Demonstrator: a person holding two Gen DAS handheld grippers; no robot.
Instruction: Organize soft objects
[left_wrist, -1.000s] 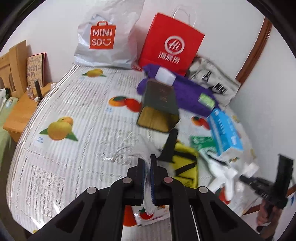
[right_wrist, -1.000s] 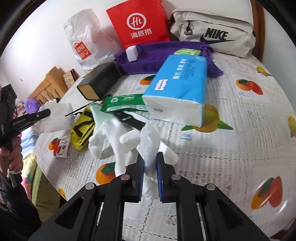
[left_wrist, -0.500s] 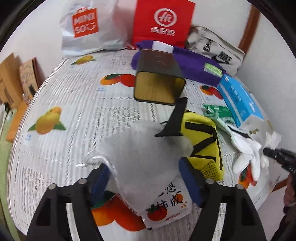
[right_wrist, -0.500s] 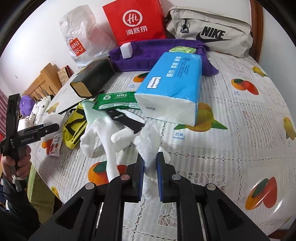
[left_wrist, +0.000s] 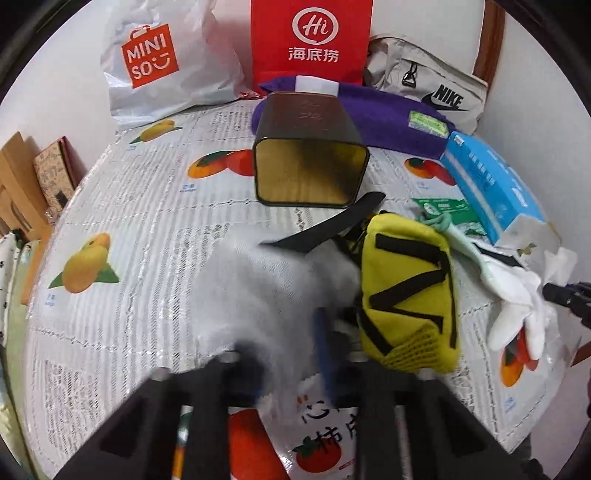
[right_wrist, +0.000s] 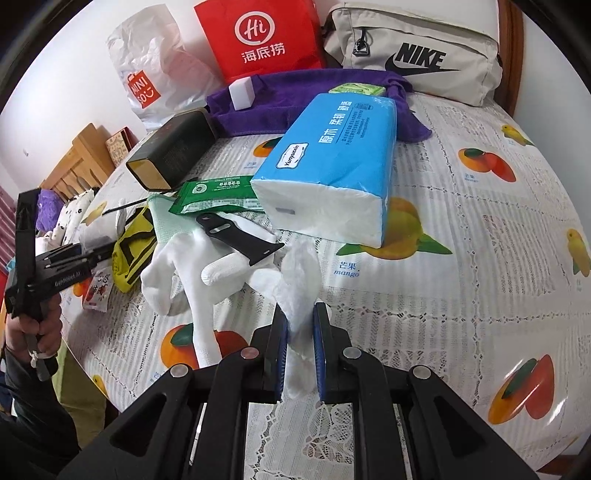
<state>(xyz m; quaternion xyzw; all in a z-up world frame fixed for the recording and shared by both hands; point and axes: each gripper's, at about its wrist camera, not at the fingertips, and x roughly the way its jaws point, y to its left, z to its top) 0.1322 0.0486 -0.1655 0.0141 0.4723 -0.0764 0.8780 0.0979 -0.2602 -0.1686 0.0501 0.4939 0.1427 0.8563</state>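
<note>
My left gripper (left_wrist: 291, 362) is blurred low over the table, its jaws closing on a white mesh pouch (left_wrist: 273, 288) that fills the space between the blue pads. A yellow pouch (left_wrist: 406, 291) with black straps lies just right of it. In the right wrist view my right gripper (right_wrist: 299, 350) is shut on a crumpled white tissue (right_wrist: 301, 273) that sticks up between its pads. White gloves (right_wrist: 184, 266) lie left of it, with a black strap (right_wrist: 240, 236) across them. A person's hand holds the left gripper (right_wrist: 85, 254) at that view's left edge.
A blue tissue pack (right_wrist: 332, 166), a green wipes pack (right_wrist: 218, 195), a dark open tin (left_wrist: 310, 155) and a purple towel (right_wrist: 295, 99) lie on the fruit-print tablecloth (right_wrist: 480, 258). A red bag (left_wrist: 310, 40), a white bag (left_wrist: 162, 62) and a beige bag (right_wrist: 413, 48) stand at the back. A snack packet (left_wrist: 321, 435) lies under my left gripper.
My left gripper came down toward the table, opened wide around the white mesh pouch and has closed in on it again. The right gripper kept still, holding the tissue.
</note>
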